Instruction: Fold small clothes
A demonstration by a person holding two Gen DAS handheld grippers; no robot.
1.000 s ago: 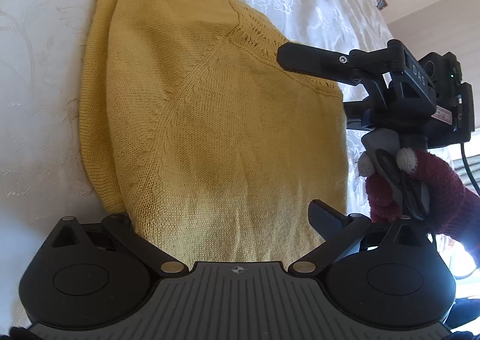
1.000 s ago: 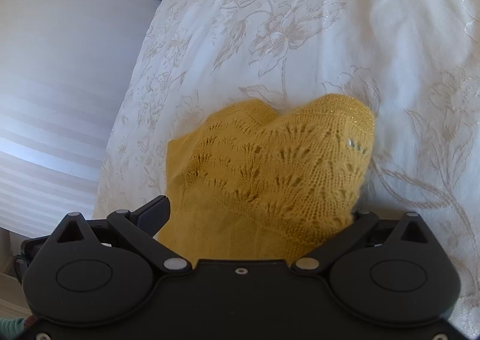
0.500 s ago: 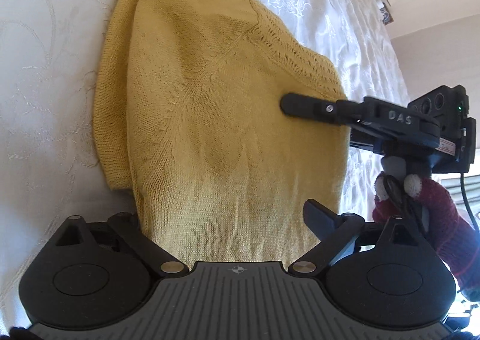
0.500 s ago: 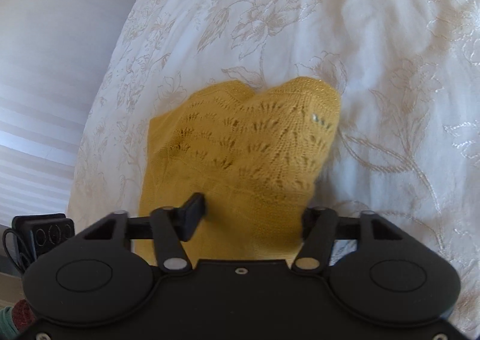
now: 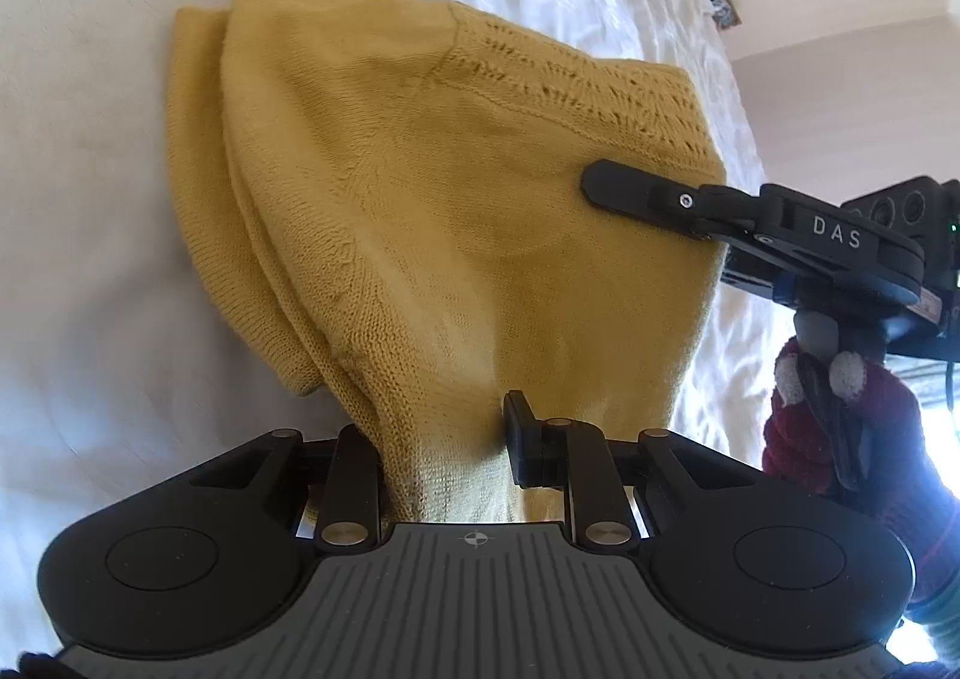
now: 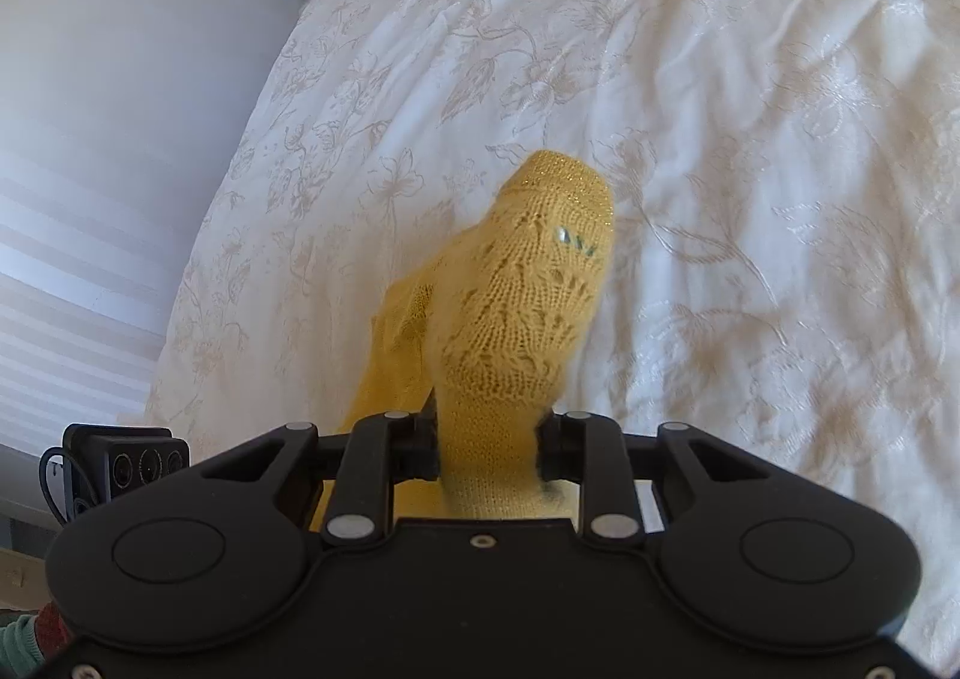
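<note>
- Closing on the yellow knitted top (image 5: 456,211), the left gripper (image 5: 444,439) has its jaws squeezed in from wide open a second ago, and the plain bottom edge of the top is now bunched up between them.
- The right gripper (image 6: 489,442) did the same thing: its jaws were wide a second ago and are now pinching in on the lacy end of the top (the part with the little holes and the shiny trim).
- Both jaws are narrow now, with yellow cloth between them, and both are closing a bit more.
- The top was lying flat on the white bed cover (image 6: 750,109) before. Now the near side of the top is pulled up off the bed, and only the far side of the top rests on it.
- In the left view the right gripper (image 5: 636,193) reaches over the right side of the top, held by a hand in a dark red glove (image 5: 840,427).
- I think this means the grabbing step is done and the folding step can start.
- Next, I think the two held ends should go over to the far side of the top, so the near half lands on the far half.
- One worry: the knit is soft and stretchy, so it could slip out or sag in the middle (the fold may come out crooked).
</note>
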